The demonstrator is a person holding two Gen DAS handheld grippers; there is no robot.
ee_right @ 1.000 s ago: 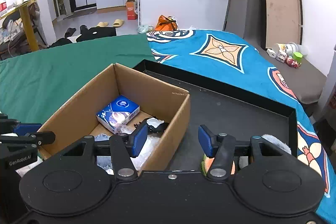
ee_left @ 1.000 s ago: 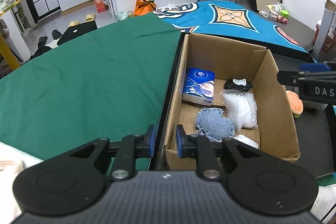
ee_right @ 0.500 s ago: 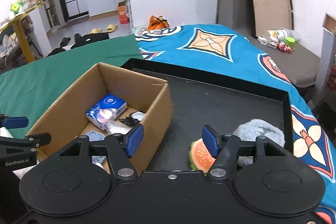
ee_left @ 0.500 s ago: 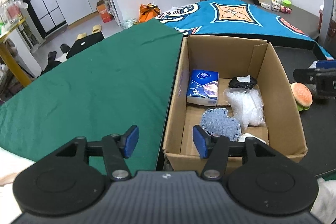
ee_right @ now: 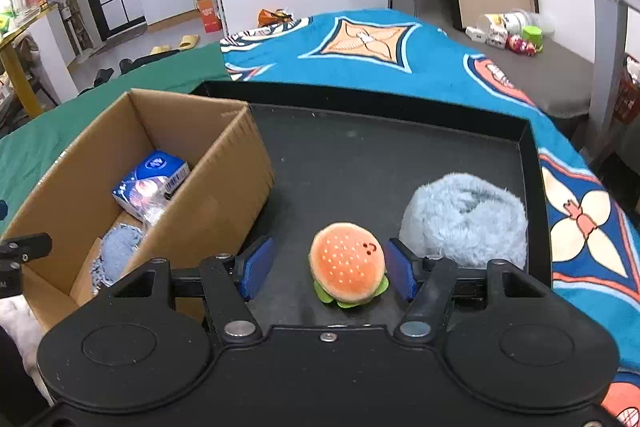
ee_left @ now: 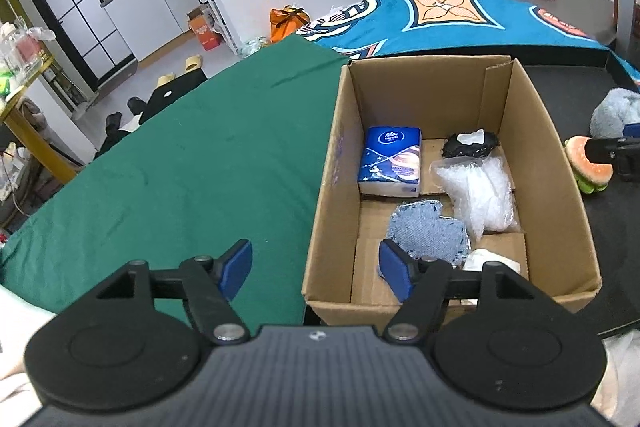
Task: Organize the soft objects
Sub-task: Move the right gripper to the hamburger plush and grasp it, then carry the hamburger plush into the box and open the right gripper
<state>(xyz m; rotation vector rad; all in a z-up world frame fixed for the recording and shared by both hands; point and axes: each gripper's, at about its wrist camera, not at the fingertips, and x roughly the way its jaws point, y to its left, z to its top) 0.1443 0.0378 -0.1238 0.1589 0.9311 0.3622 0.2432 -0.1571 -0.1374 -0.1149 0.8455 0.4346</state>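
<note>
The white wad sits half behind the left gripper; the fluffy blue thing runs off the frame's edge

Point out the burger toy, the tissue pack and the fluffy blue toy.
burger toy (ee_right: pixel 347 259): right wrist view, top bun.
tissue pack (ee_left: pixel 392 159): left wrist view, printed top face.
fluffy blue toy (ee_right: pixel 464 219): right wrist view, furry top.

Bright, even indoor light; soft shadows sit inside the cardboard box. Both views stay sharp, though fisheye curvature bends everything beyond the box.
</note>
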